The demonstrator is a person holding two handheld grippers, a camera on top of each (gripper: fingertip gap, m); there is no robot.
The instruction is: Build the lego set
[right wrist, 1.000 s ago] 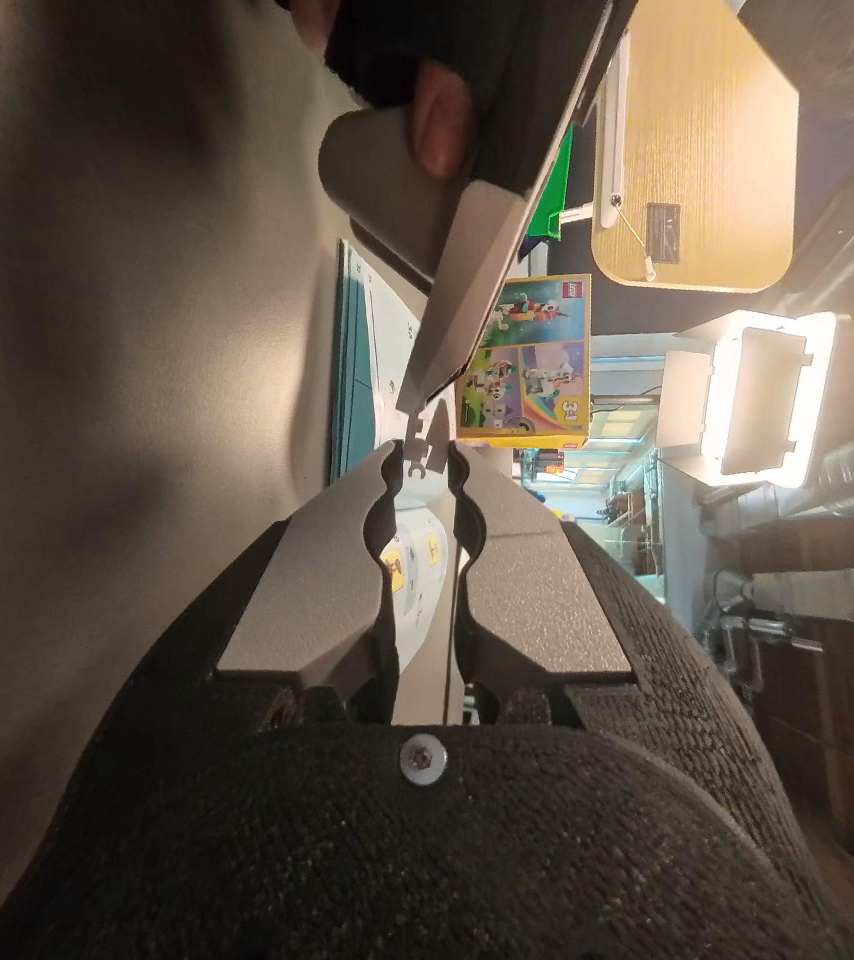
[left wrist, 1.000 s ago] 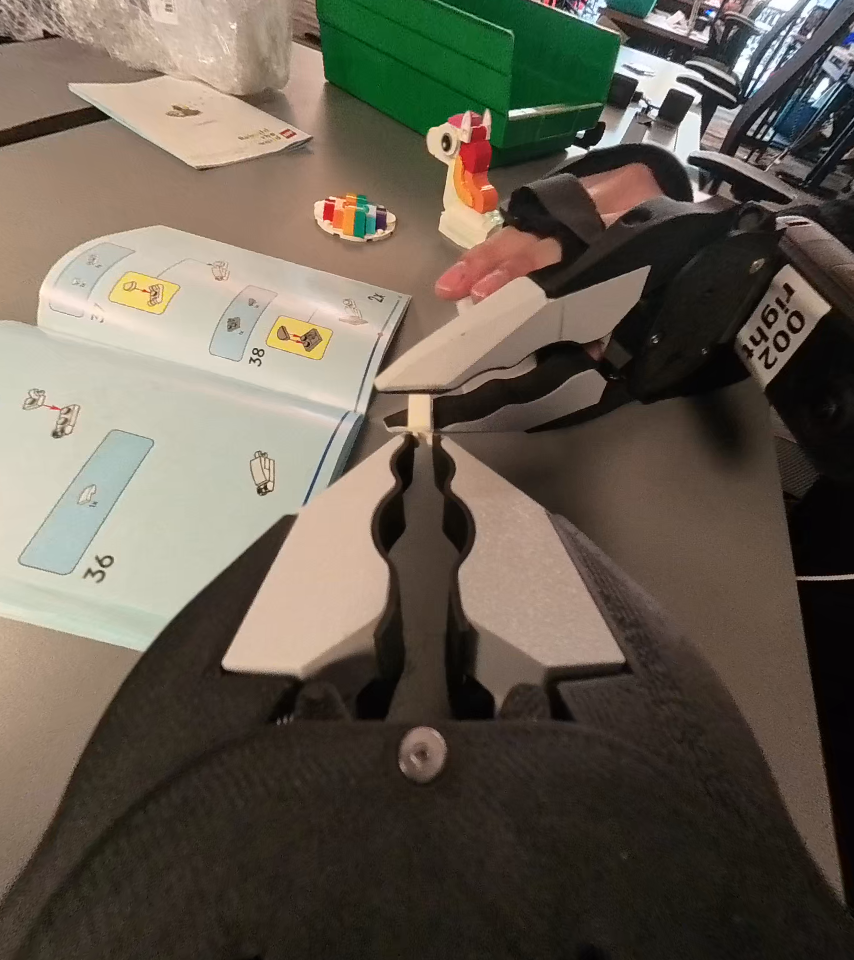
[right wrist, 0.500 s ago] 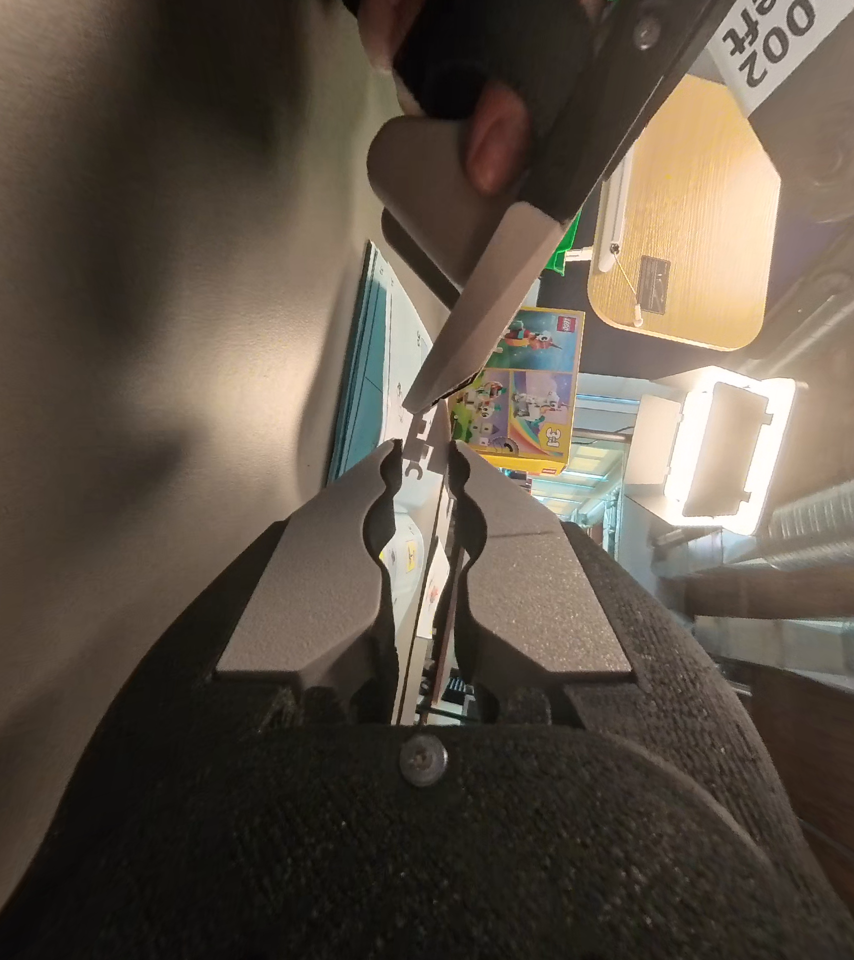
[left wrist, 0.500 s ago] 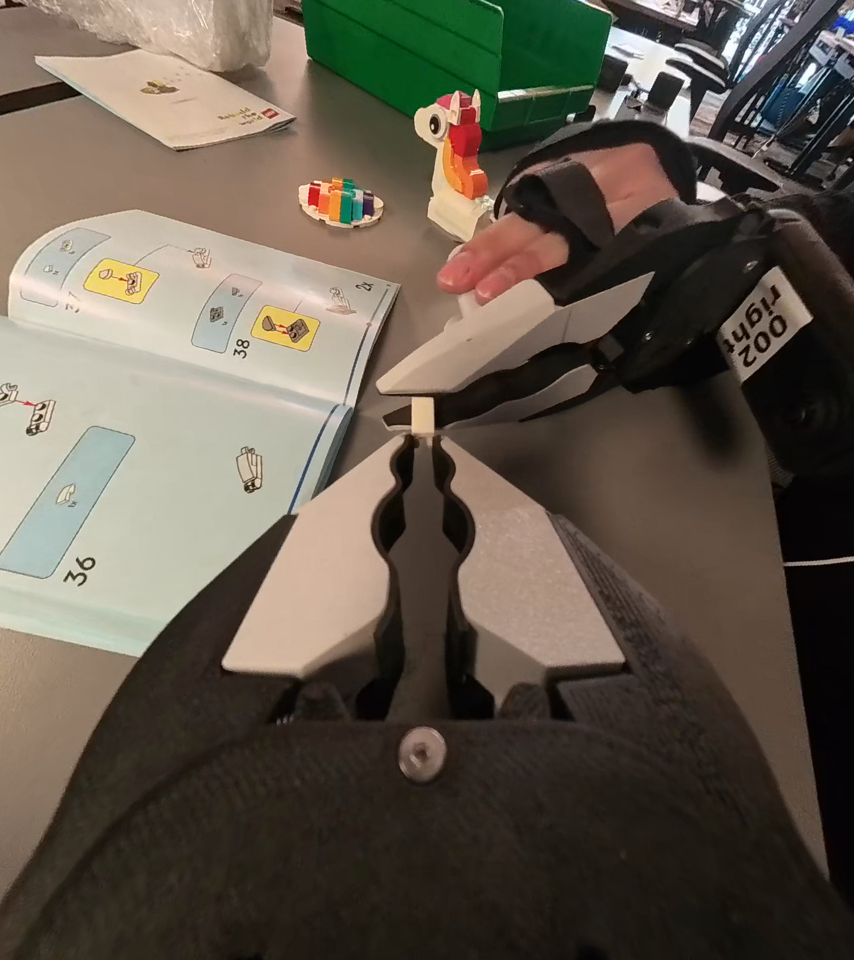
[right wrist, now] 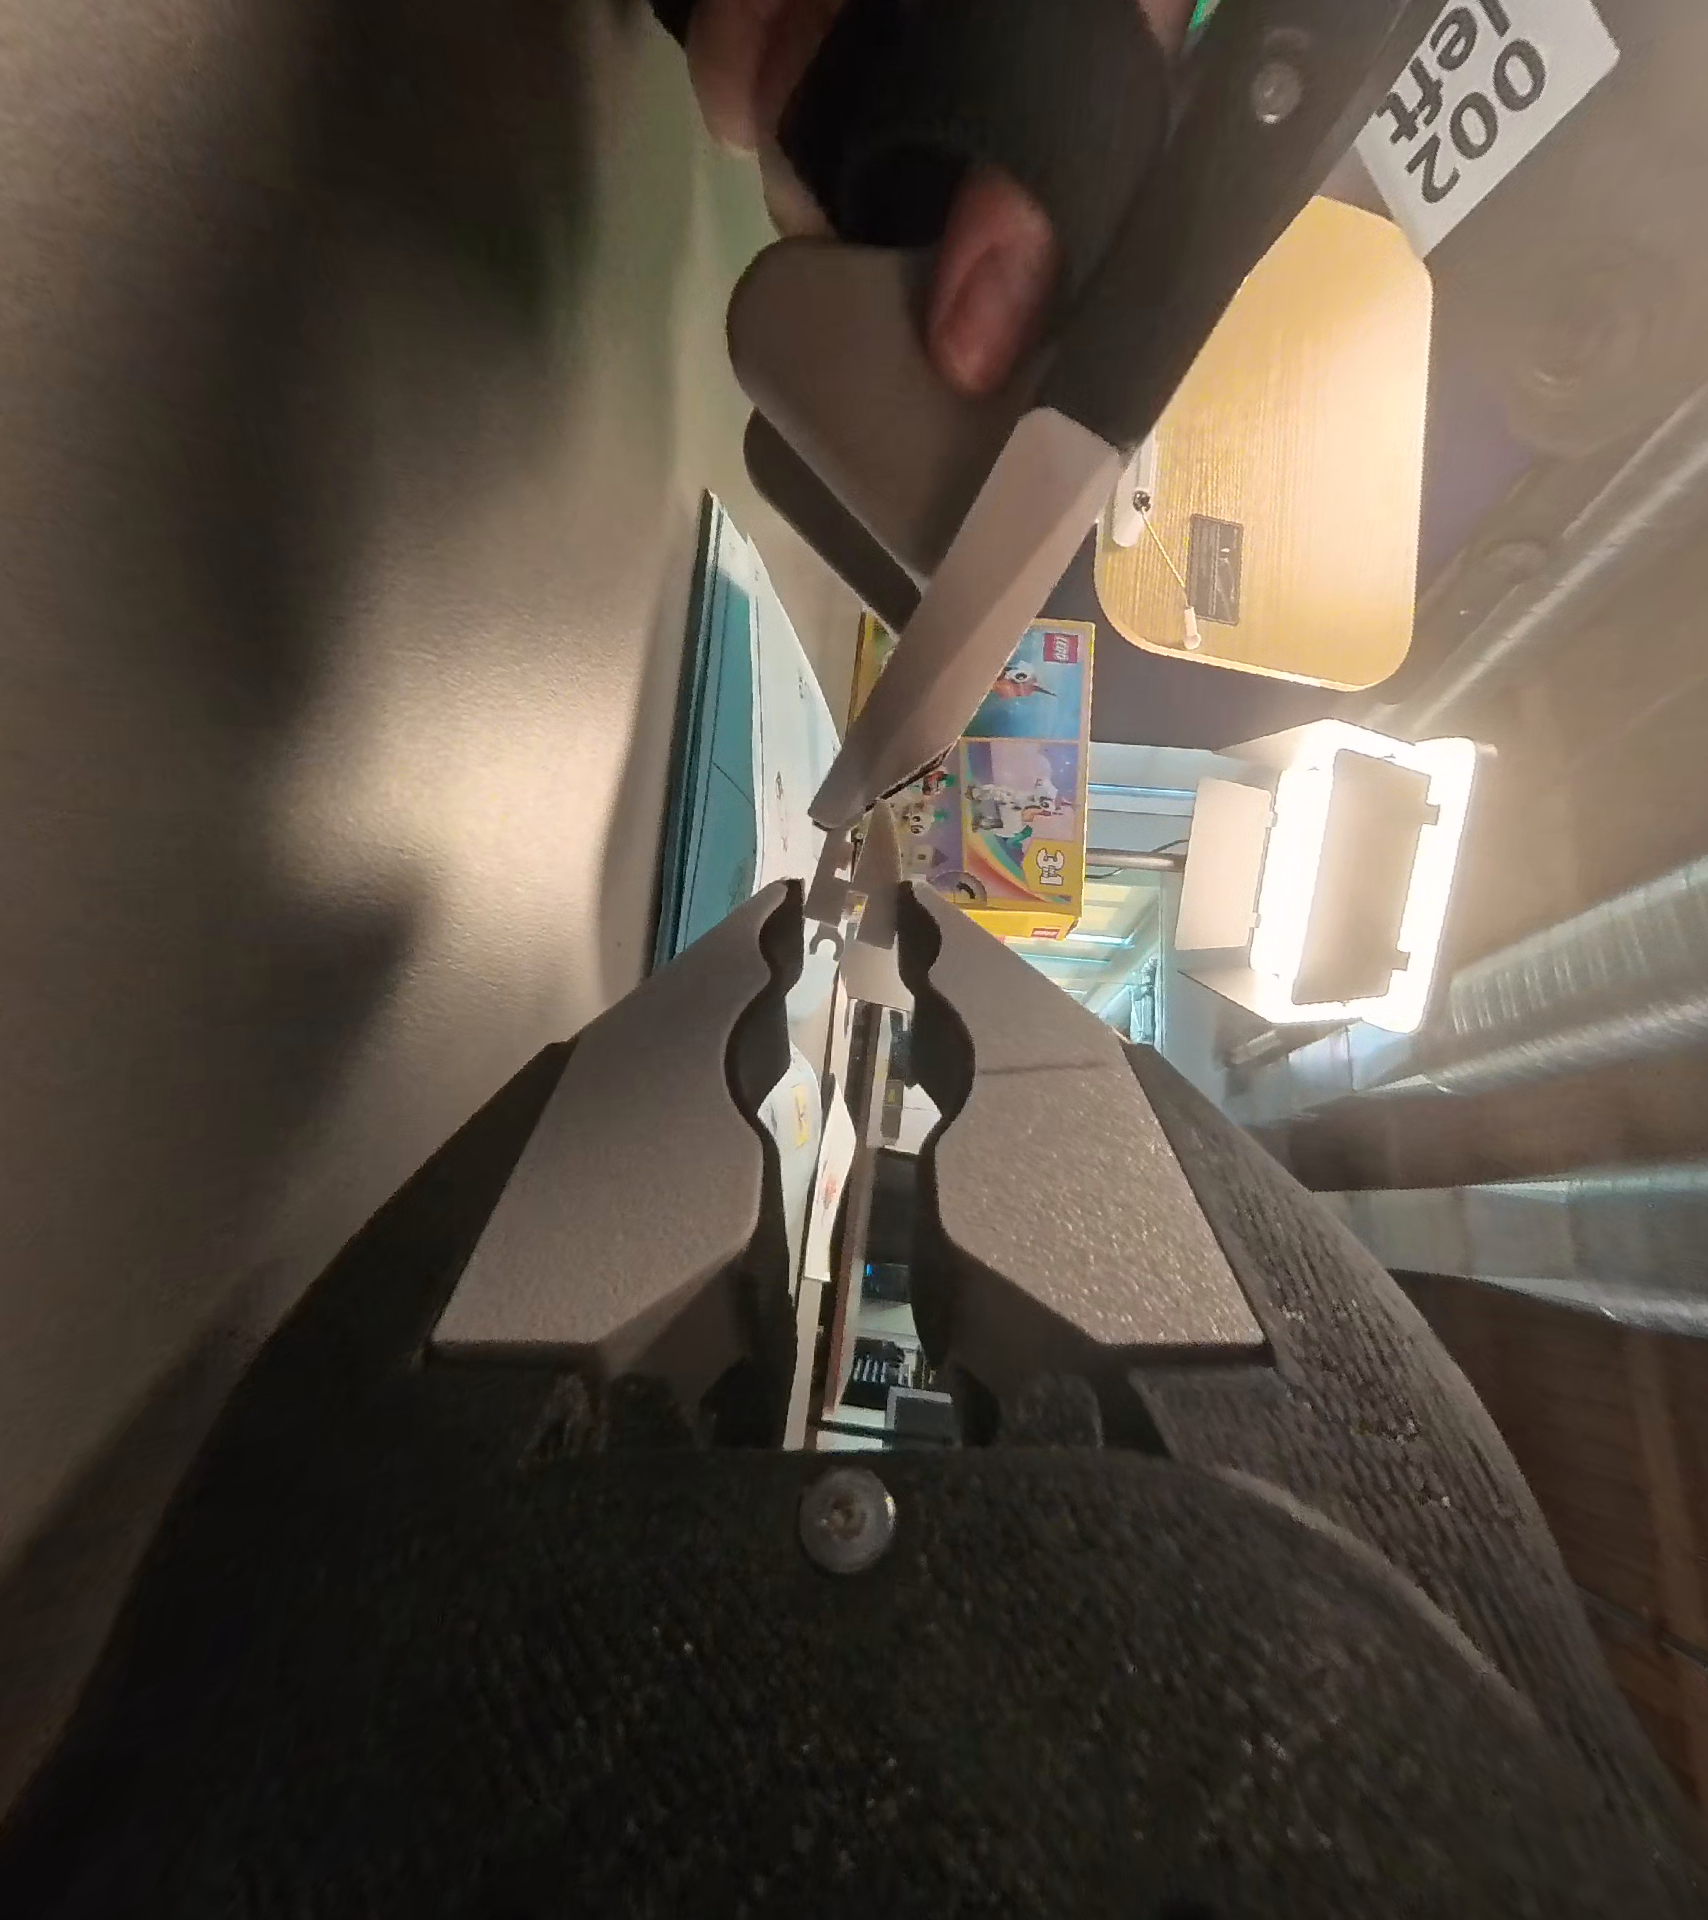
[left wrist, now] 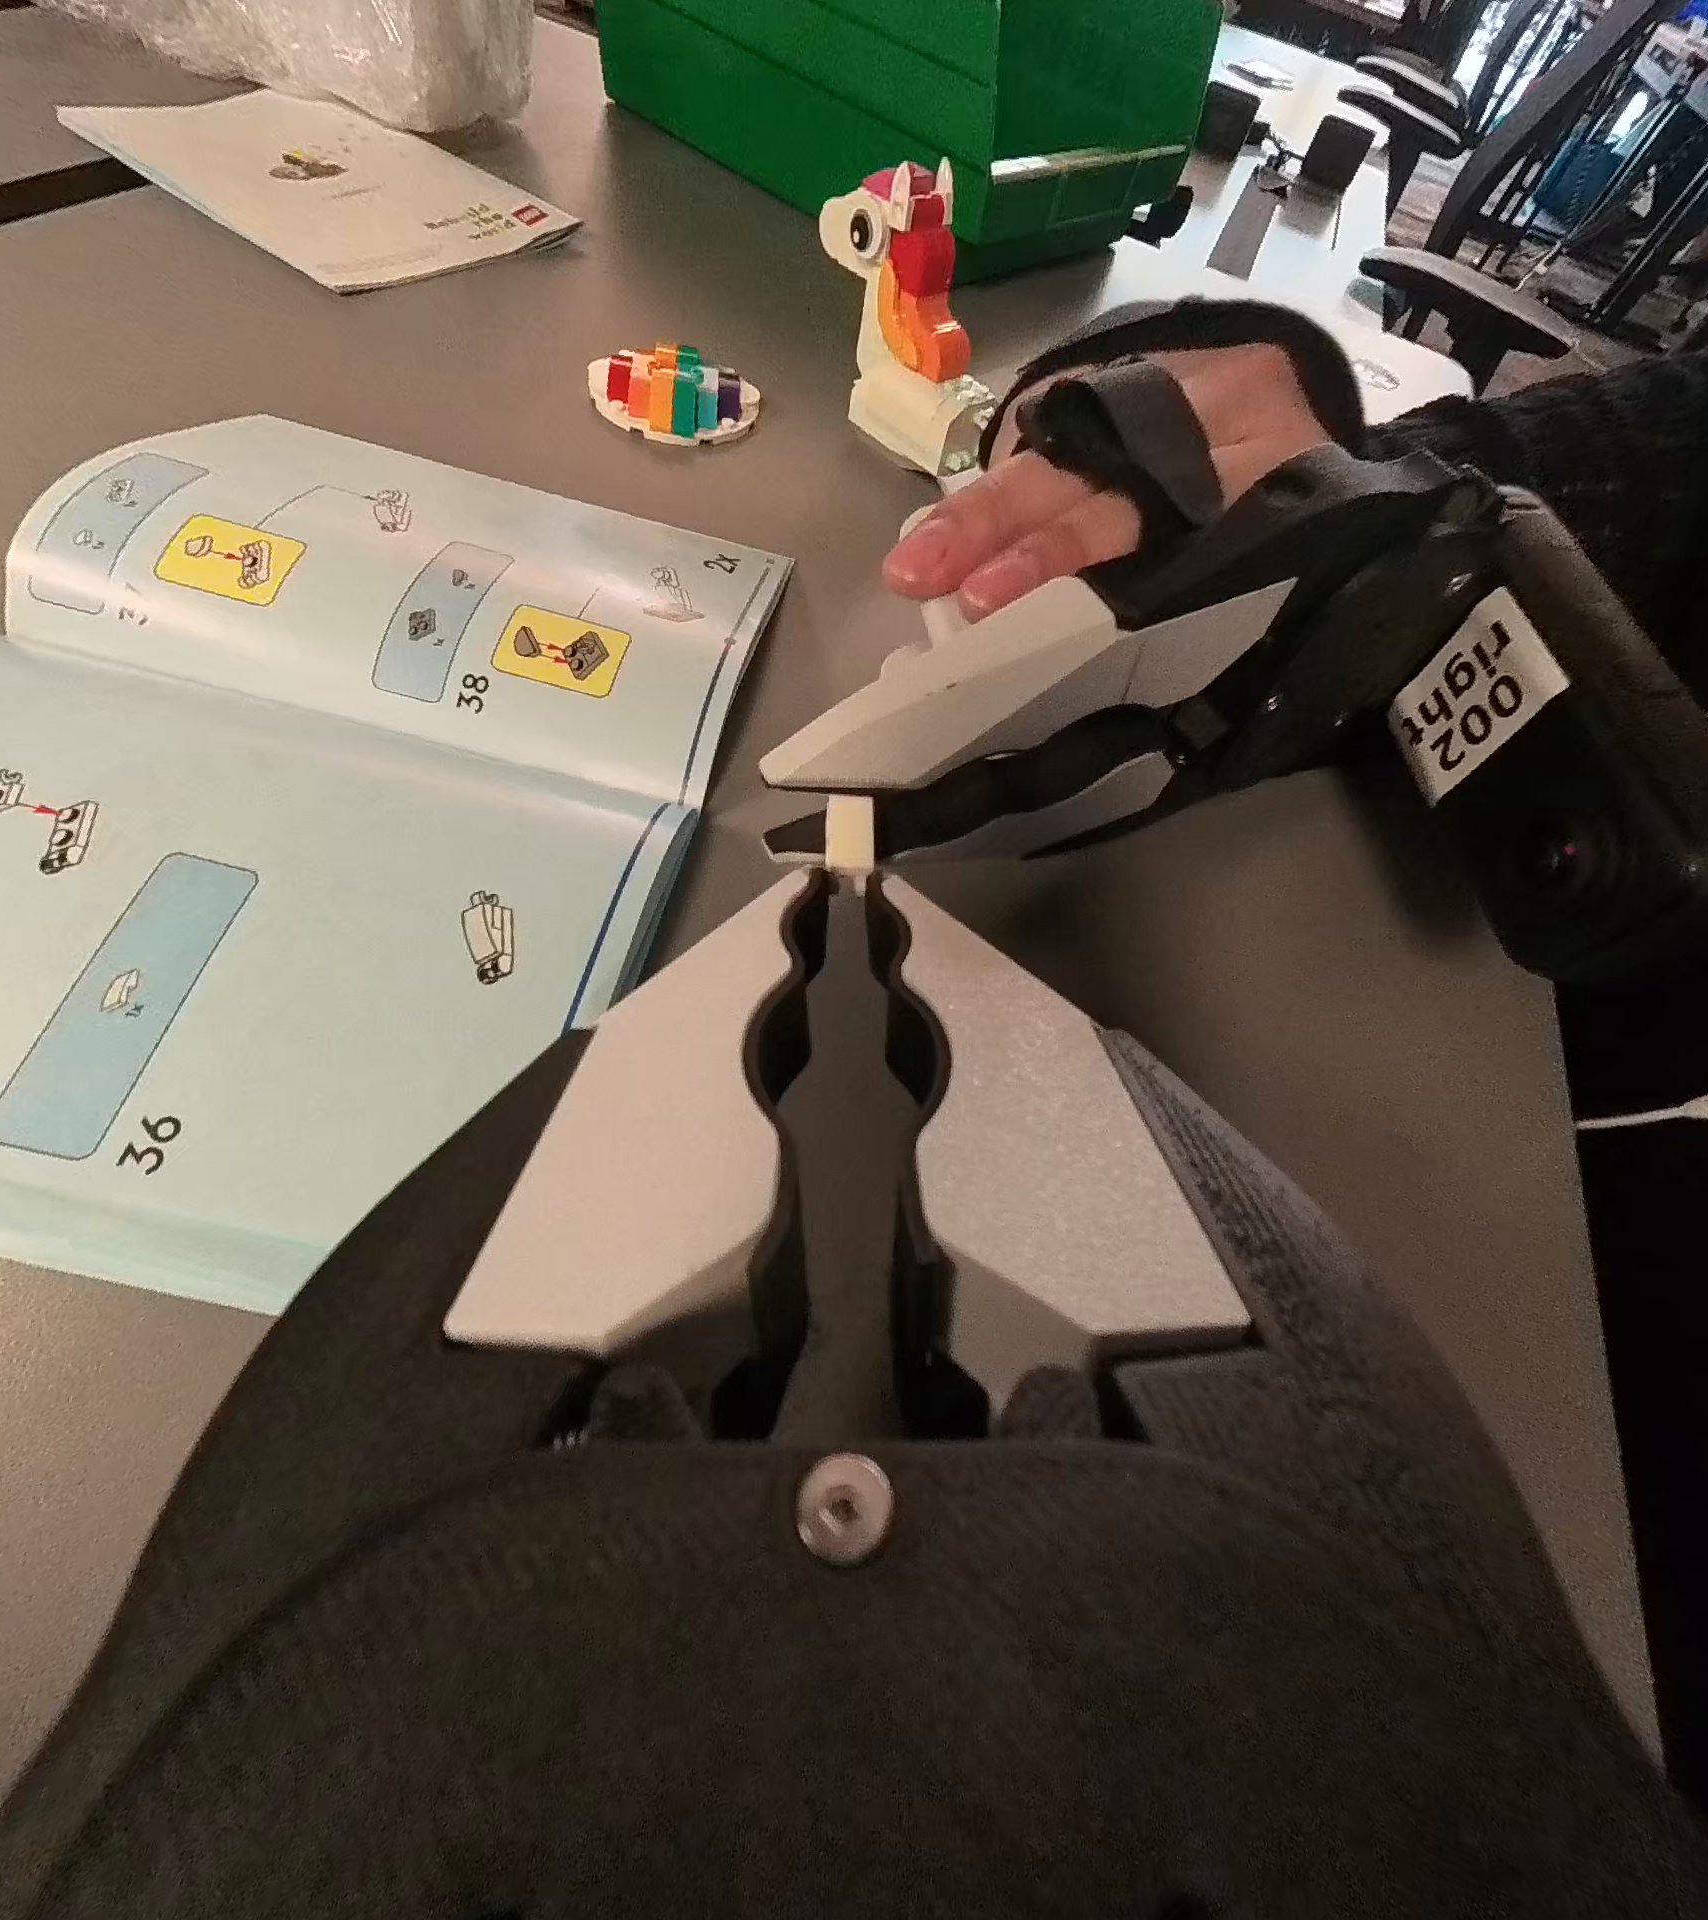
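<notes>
White plastic sits at the meeting point of the two tools: a small white piece is pinched at the very tips of the left hand-held gripper, closed narrow on it, just above the grey surface. The right hand-held gripper comes in from the right, lying on its side, its fingers closed narrow across that same piece. Compared with a second ago, the right one has tipped a little more steeply and the open booklet has slid lower in the left wrist view; the grip on the piece looks unchanged. The person's right hand, in a black strap and sleeve, lies flat along the top of its tool with fingers stretched forward.

From the right wrist view the scene is turned sideways, and the white piece shows as thin parts between the tips, hard to make out. Behind stand a part-built colourful figure, a round plate of coloured bricks, a green bin cut off at the top, and the set's box.
</notes>
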